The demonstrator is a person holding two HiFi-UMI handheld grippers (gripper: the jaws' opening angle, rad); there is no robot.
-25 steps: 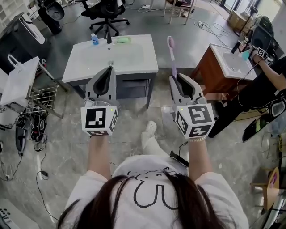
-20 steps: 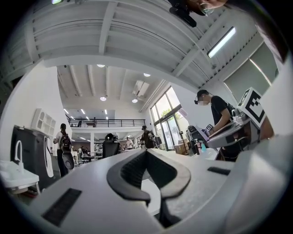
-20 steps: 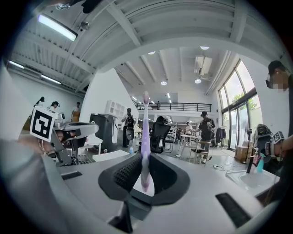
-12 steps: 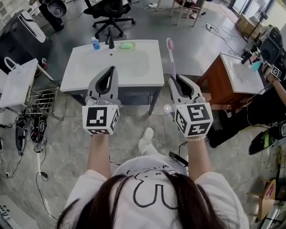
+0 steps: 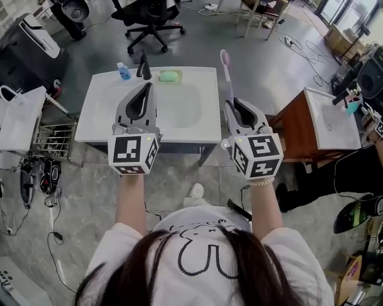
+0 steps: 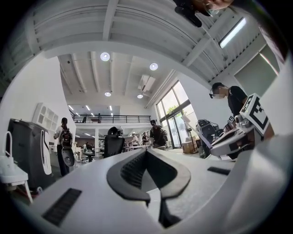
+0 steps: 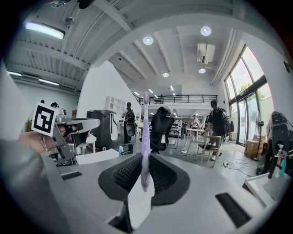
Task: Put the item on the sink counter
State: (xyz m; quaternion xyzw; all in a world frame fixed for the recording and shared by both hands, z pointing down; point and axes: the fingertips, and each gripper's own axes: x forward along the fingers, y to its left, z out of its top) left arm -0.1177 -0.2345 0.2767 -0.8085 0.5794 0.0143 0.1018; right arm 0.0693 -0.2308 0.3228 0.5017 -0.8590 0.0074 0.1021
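A long purple toothbrush (image 5: 226,73) stands out forward from my right gripper (image 5: 230,103), whose jaws are shut on its handle. In the right gripper view the toothbrush (image 7: 145,137) rises between the ribbed pads, head up. My left gripper (image 5: 146,87) is shut with nothing in it; in the left gripper view the left gripper (image 6: 146,153) shows only the room beyond its touching tips. Both grippers hover above the front part of the white sink counter (image 5: 200,122). The toothbrush head reaches past the counter's far right corner.
On the counter's back edge stand a blue bottle (image 5: 123,72), a black faucet (image 5: 143,64) and a green soap (image 5: 169,76). An office chair (image 5: 146,18) is behind it. A wooden vanity (image 5: 326,128) and a person's legs are at the right, a white bag (image 5: 18,116) on a rack at the left.
The sink counter has come closer and now lies under both grippers. The toothbrush stays held in the right gripper; neither gripper's jaws moved.
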